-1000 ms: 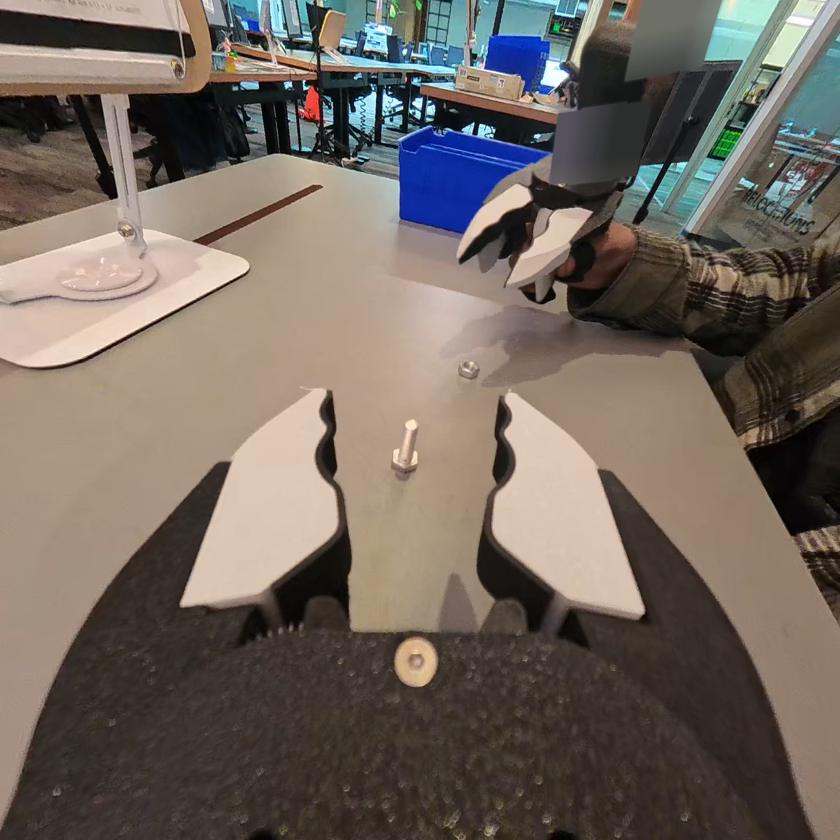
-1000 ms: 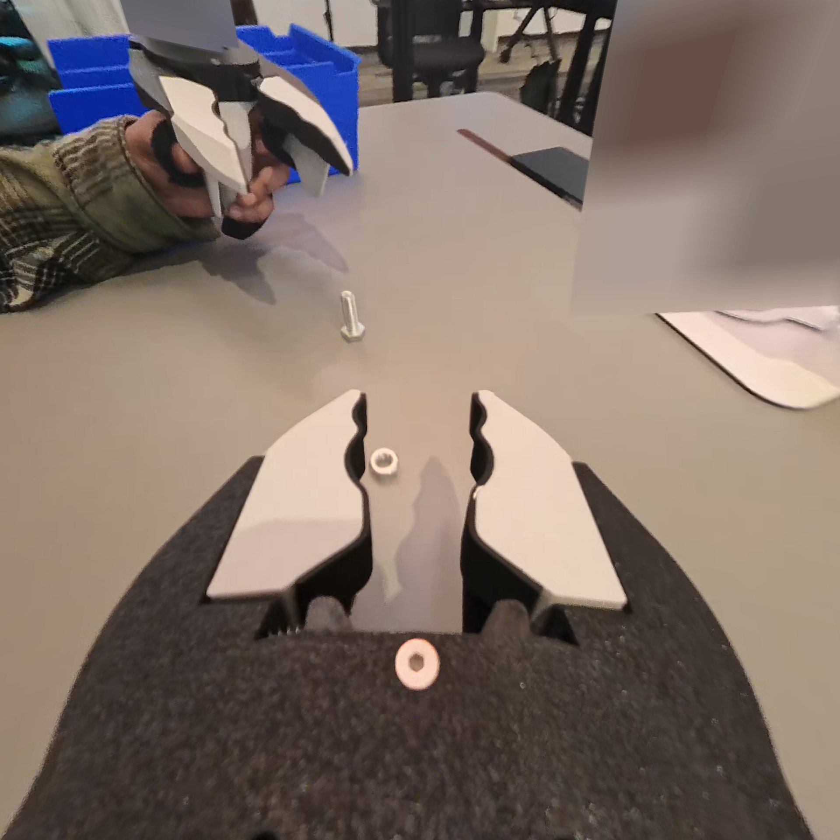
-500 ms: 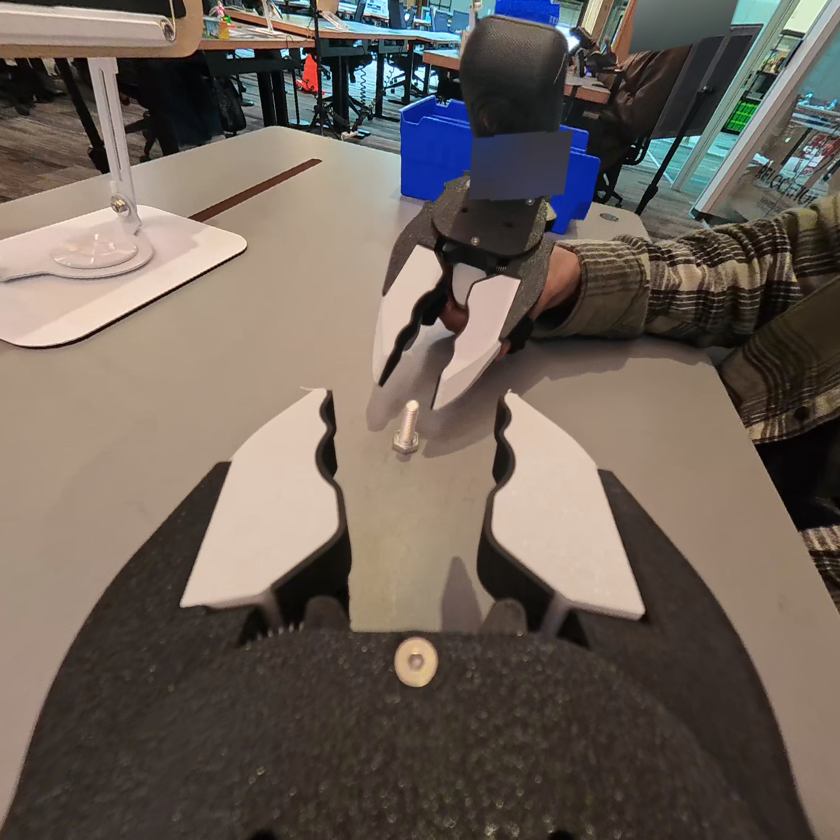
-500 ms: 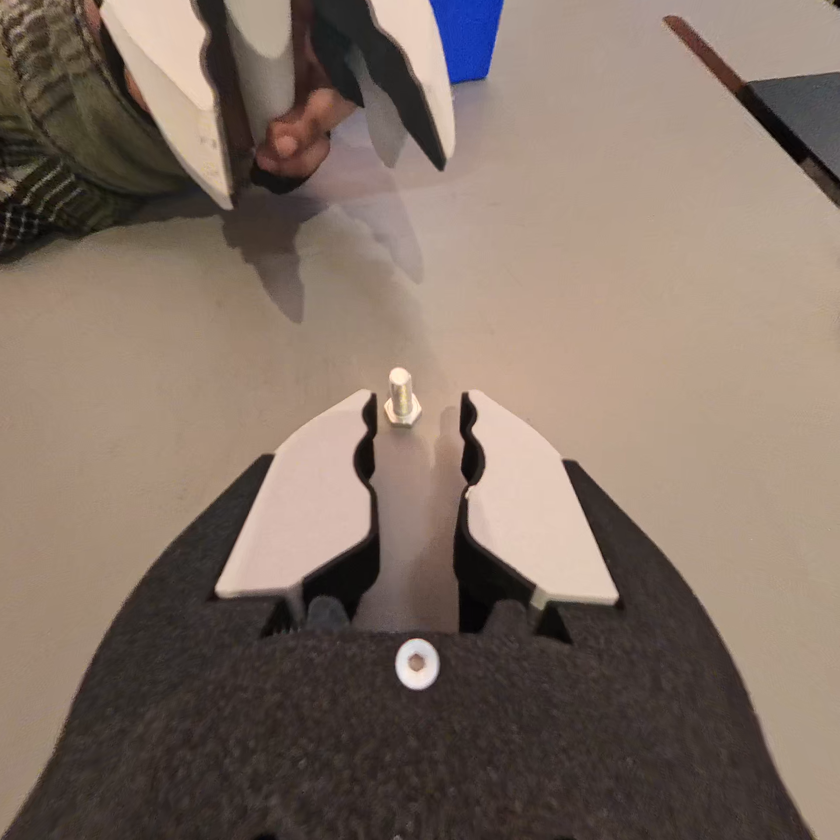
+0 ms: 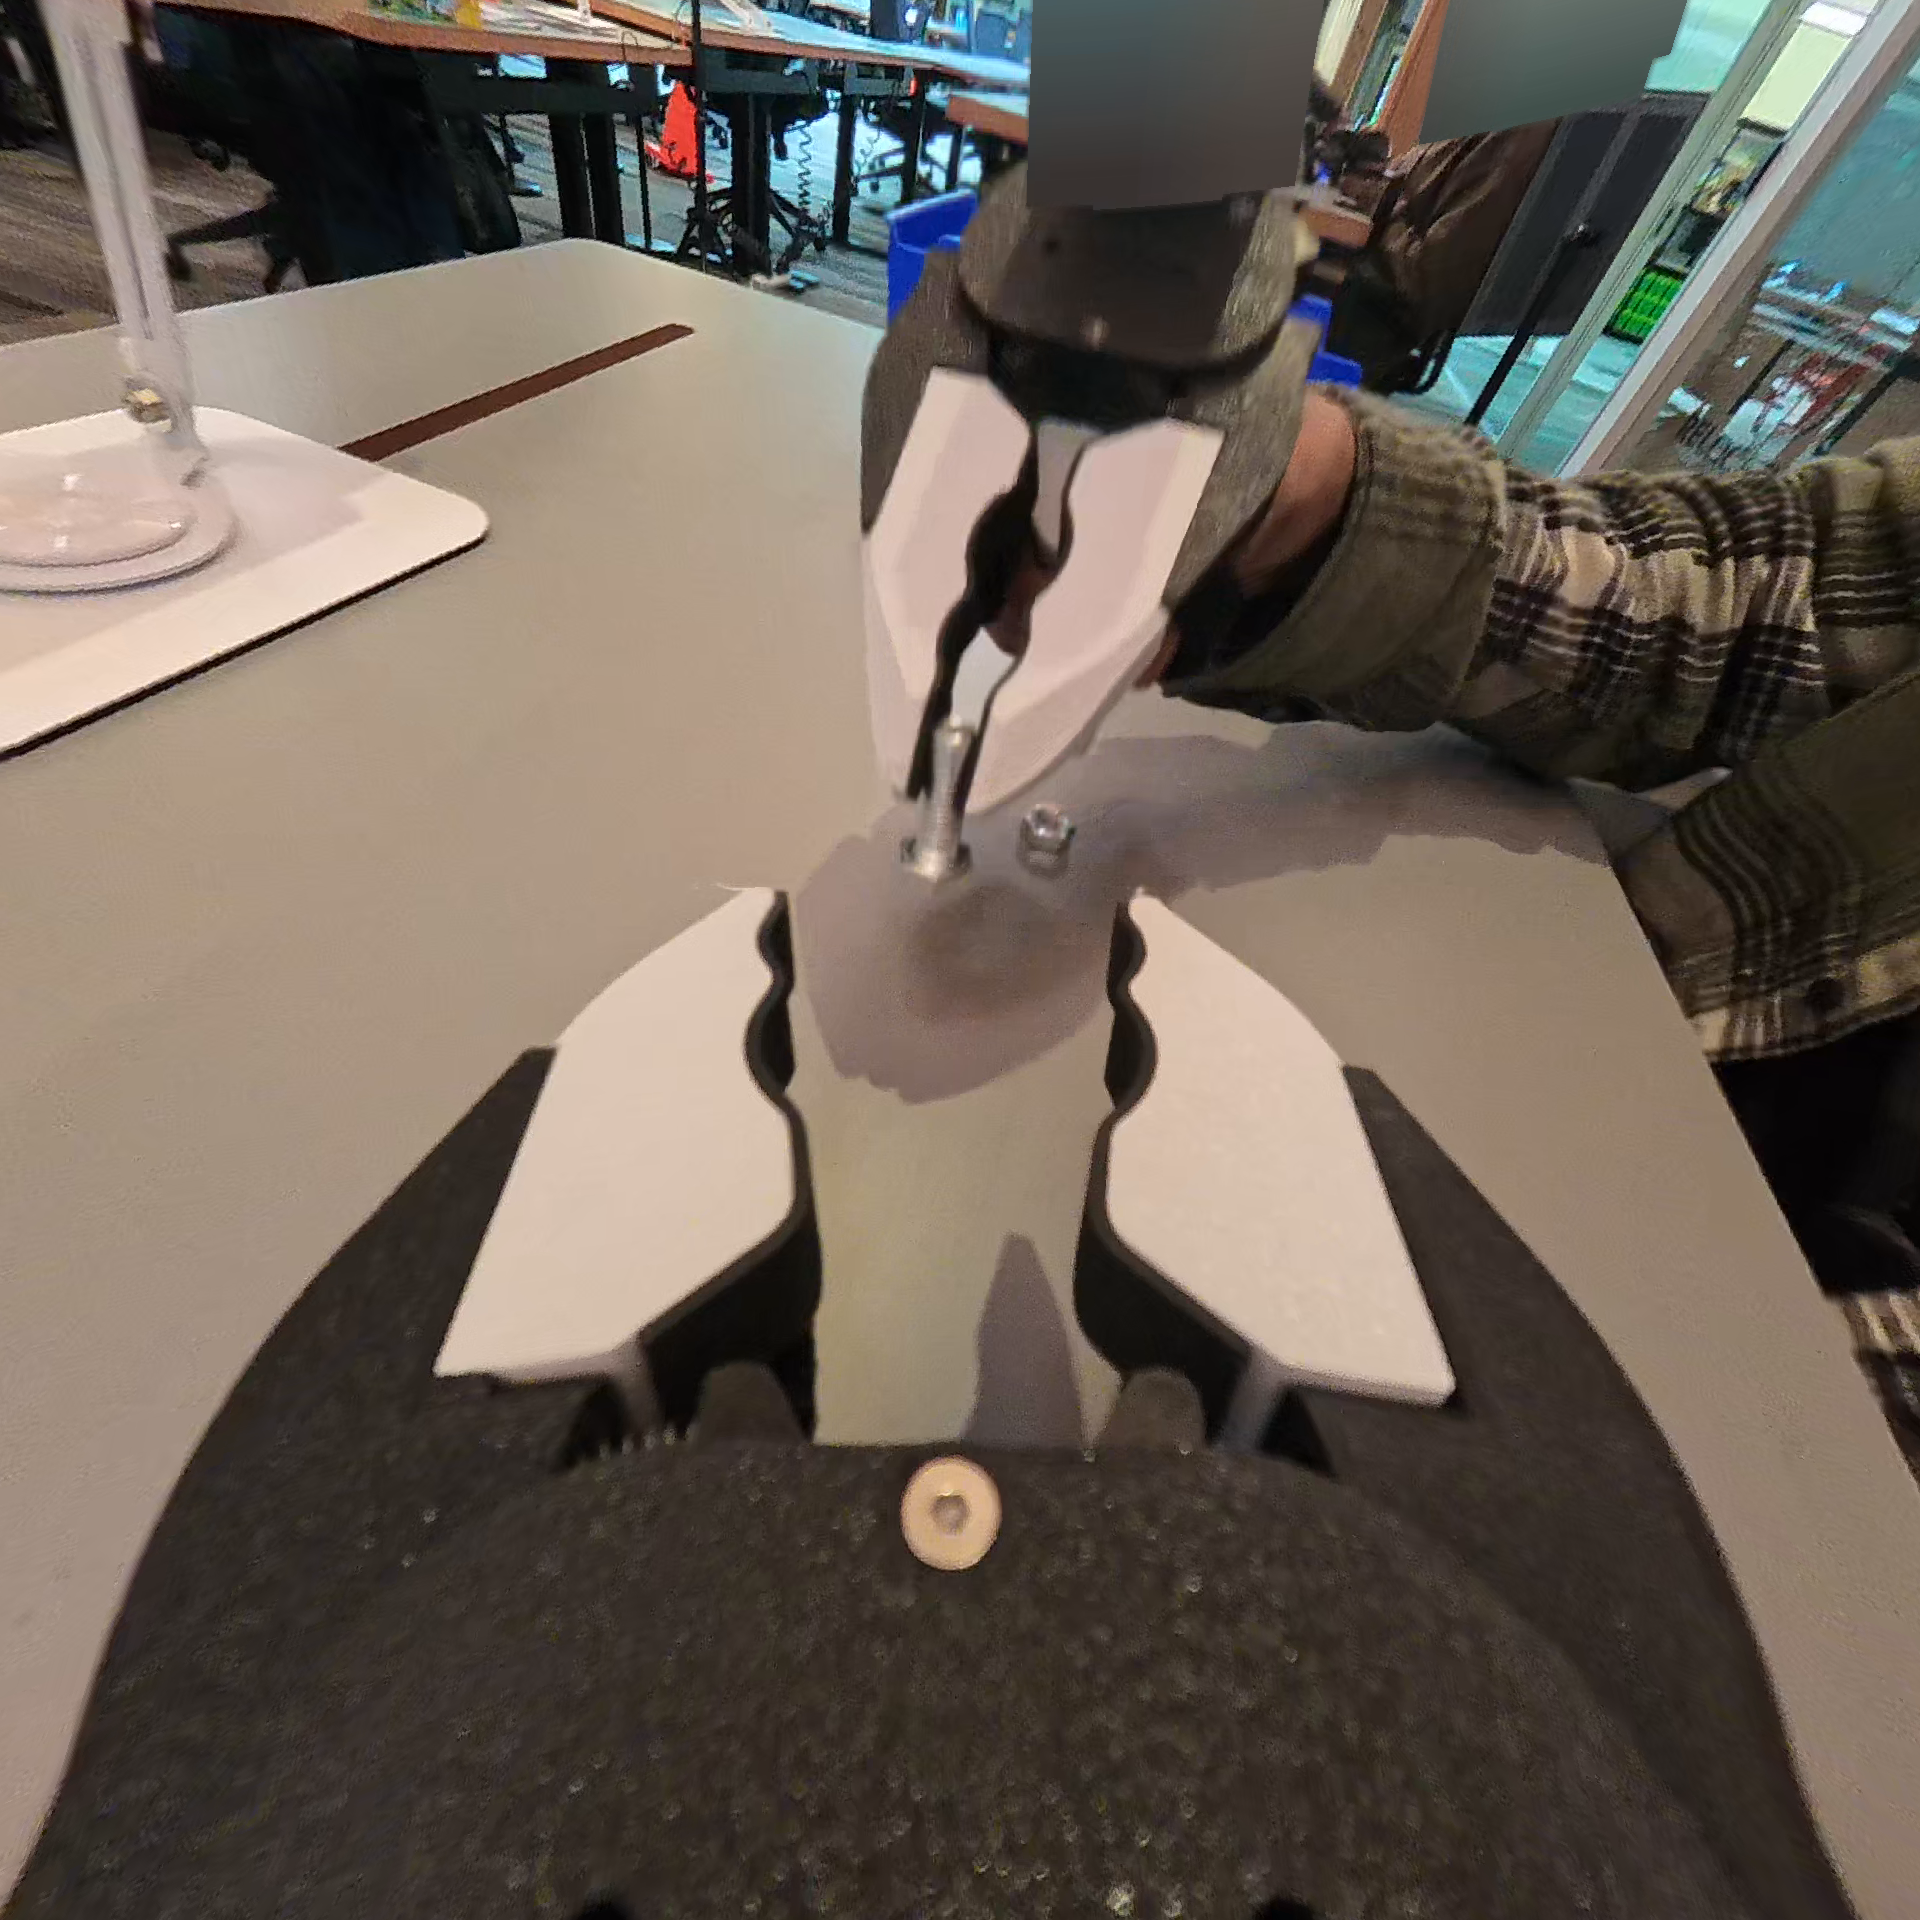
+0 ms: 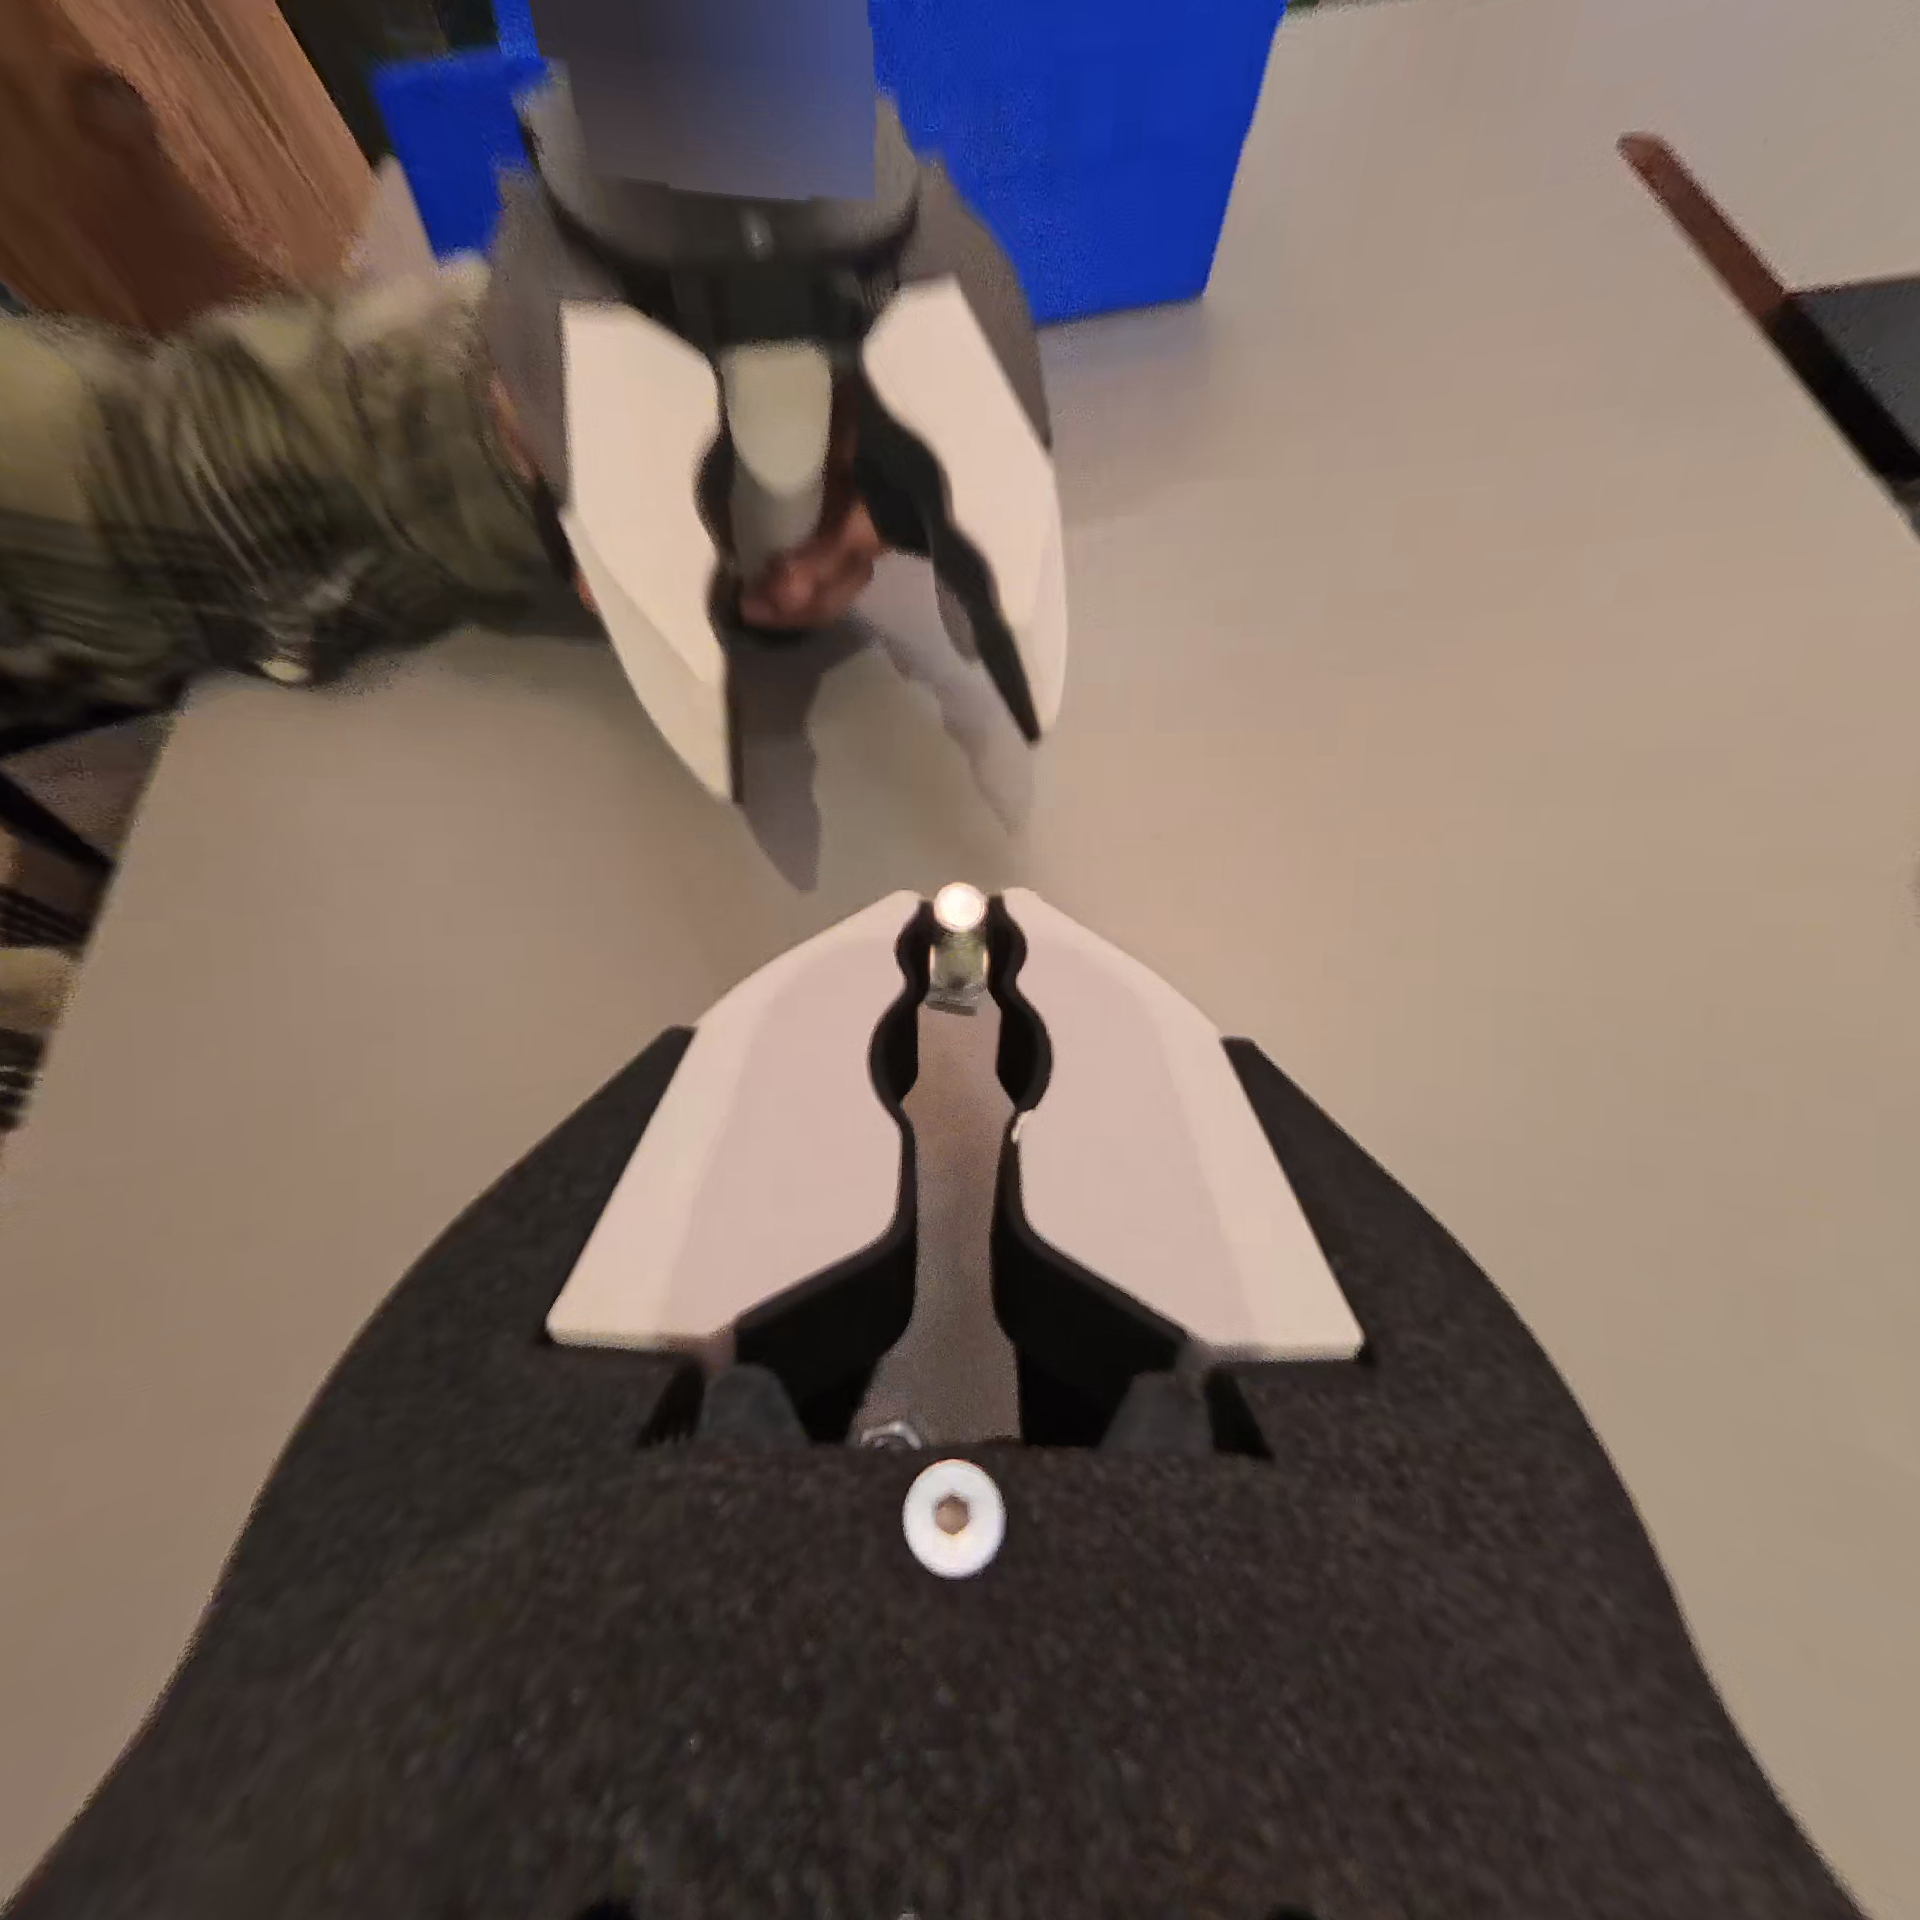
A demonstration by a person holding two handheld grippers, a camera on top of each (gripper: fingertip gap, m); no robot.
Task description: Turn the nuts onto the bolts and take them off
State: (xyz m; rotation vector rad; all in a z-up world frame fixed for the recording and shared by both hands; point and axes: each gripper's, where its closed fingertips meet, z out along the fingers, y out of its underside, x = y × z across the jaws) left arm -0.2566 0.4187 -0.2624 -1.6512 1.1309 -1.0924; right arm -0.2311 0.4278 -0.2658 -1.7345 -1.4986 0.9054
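While the left tongs (image 5: 940, 1029) stand apart and empty low over the counter (image 5: 416, 831), the bolt (image 5: 940, 805) stands just beyond them, head down, long axis near upright. Right tongs (image 5: 940, 769) are clamped on its shank, covering the upper end. Beside it, the nut (image 5: 1044, 831) lies flat. Farther off, a blue bin (image 6: 1091, 156) is blurred and cut off.
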